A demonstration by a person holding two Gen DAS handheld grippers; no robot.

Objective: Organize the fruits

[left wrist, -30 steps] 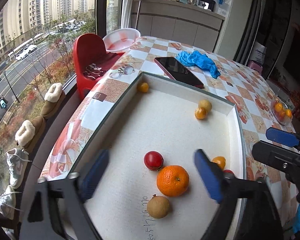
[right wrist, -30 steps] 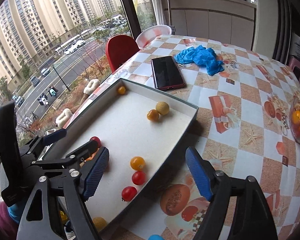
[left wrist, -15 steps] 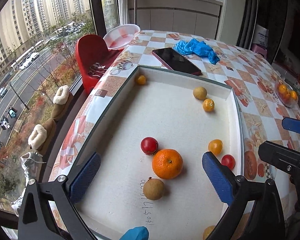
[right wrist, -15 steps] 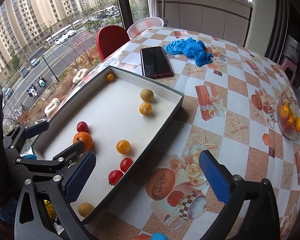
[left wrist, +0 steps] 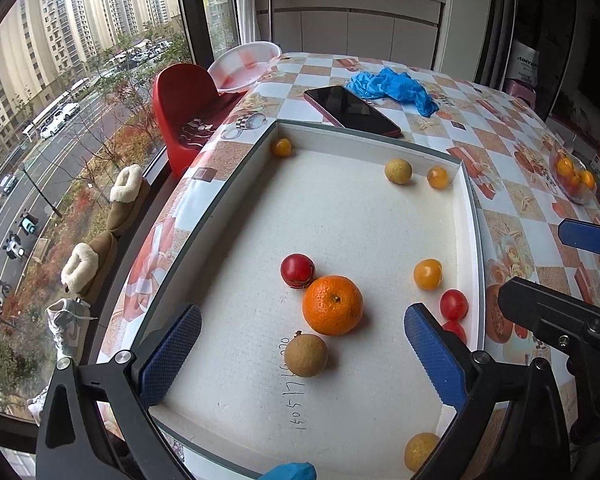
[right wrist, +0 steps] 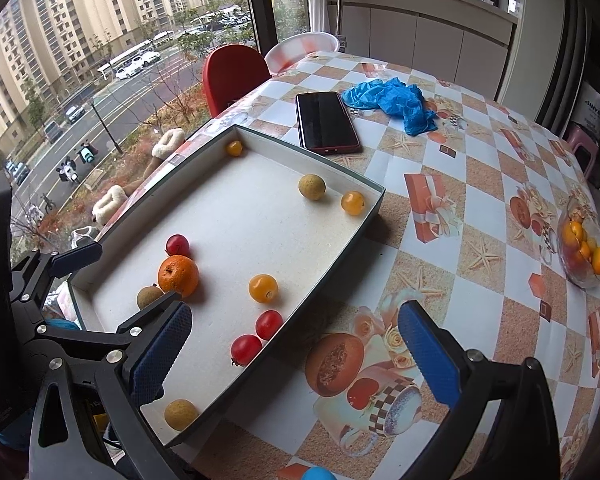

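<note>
Fruit scattered loose in white tray (left wrist: 471,216) on worktop (right wrist: 480,184). Left gripper (left wrist: 300,354) wide open, empty, over orange (left wrist: 332,305) w/ brown longan (left wrist: 305,355) just beside. Right gripper (right wrist: 296,350) wide open, empty, near red tomatoes (right wrist: 269,324). Orange prob. firm, light; grip across widest part. Tomatoes smooth, squashable, apt to roll: gentle squeeze.

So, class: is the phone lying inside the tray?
No, the phone lies on the tablecloth, outside the tray's far wall.
</note>
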